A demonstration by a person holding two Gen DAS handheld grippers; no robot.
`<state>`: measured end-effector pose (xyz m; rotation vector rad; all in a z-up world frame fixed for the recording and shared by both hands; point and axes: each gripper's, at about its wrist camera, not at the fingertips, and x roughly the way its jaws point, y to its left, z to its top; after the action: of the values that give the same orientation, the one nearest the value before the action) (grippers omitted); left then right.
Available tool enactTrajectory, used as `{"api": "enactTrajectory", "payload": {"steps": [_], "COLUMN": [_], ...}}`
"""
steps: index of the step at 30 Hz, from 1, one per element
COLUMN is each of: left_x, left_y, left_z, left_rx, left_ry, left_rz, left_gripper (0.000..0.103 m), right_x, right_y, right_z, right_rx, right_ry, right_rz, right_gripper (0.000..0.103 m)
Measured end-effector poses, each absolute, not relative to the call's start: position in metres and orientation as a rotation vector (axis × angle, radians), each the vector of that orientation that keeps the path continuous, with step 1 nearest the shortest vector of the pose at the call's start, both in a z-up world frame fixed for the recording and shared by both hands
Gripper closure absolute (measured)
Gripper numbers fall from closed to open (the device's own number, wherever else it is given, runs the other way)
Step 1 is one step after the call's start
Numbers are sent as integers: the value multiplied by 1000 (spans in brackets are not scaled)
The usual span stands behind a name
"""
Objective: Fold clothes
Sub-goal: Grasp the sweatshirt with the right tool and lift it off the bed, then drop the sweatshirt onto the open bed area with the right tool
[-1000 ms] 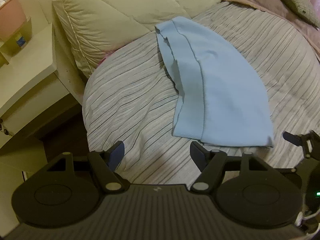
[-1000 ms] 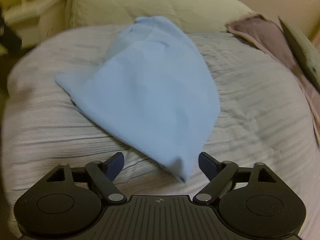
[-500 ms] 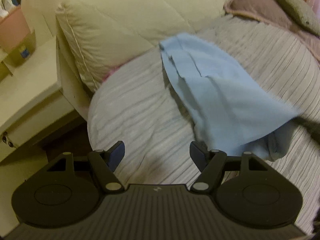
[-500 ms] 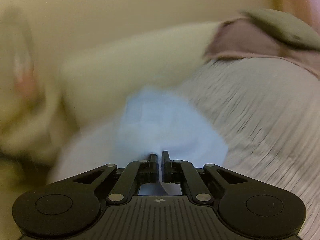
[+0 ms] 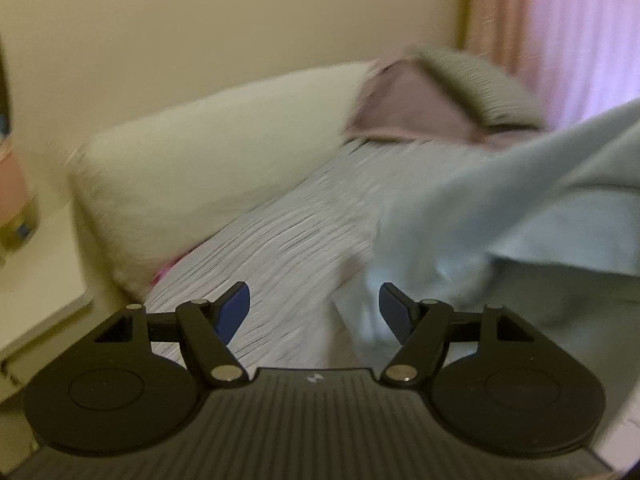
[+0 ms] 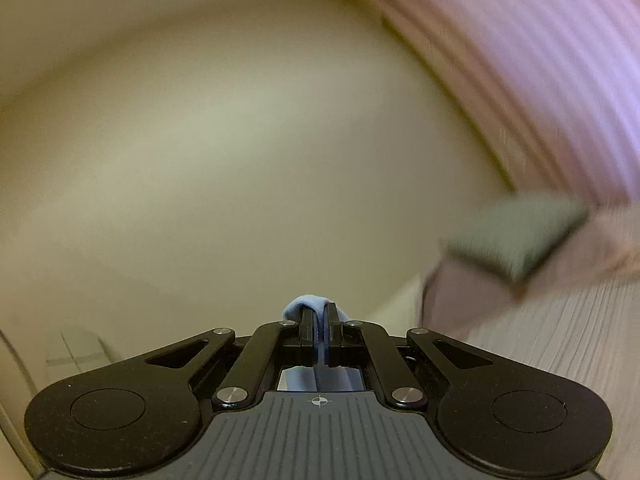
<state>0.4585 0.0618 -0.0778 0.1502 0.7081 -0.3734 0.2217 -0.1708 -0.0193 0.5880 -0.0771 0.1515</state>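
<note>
On the far left sits a pale nightstand (image 5: 36, 280), then a cream pillow (image 5: 208, 168) at the head of a striped bed (image 5: 304, 240). Over the bed, the left tool (image 5: 314, 306) hangs with its jaws wide apart, gripping nothing. Further right, a light blue garment (image 5: 500, 216) is lifted off the bed, blurred. Its edge (image 6: 310, 304) is pinched in the closed right tool (image 6: 319, 334), which faces a wall and pink curtain (image 6: 540, 60).

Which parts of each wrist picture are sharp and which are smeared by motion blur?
Left wrist view: the left gripper is crisp; the light blue garment, striped bedspread and cream pillow are streaked. Right wrist view: the right gripper and its pinched fold are sharp; the curtain smears.
</note>
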Motion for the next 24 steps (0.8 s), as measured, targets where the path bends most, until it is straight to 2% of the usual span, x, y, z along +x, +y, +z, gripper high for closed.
{"api": "enactTrajectory", "payload": {"steps": [3, 7, 10, 12, 13, 21, 24], "left_x": [426, 369, 317, 280, 261, 109, 61], "left_y": [28, -28, -73, -102, -115, -191, -210], "left_z": [-55, -30, -20, -20, -21, -68, -90], "left_rx": [154, 154, 170, 201, 221, 432, 497], "left_ry": [663, 628, 628, 646, 657, 812, 891], "left_rz": [-479, -638, -750, -806, -831, -939, -946], "left_gripper": [35, 35, 35, 35, 35, 34, 34], "right_x": [154, 81, 59, 57, 52, -108, -169], "right_y": [-203, -242, -282, -315, -334, -425, -425], "right_z": [24, 69, 86, 76, 66, -42, -92], "right_rx": [553, 472, 385, 427, 465, 545, 540], "right_ry": [-165, -192, 34, 263, 367, 701, 871], "right_rz": [90, -3, -114, -210, -285, -577, -671], "right_gripper": [103, 102, 102, 52, 17, 16, 16]}}
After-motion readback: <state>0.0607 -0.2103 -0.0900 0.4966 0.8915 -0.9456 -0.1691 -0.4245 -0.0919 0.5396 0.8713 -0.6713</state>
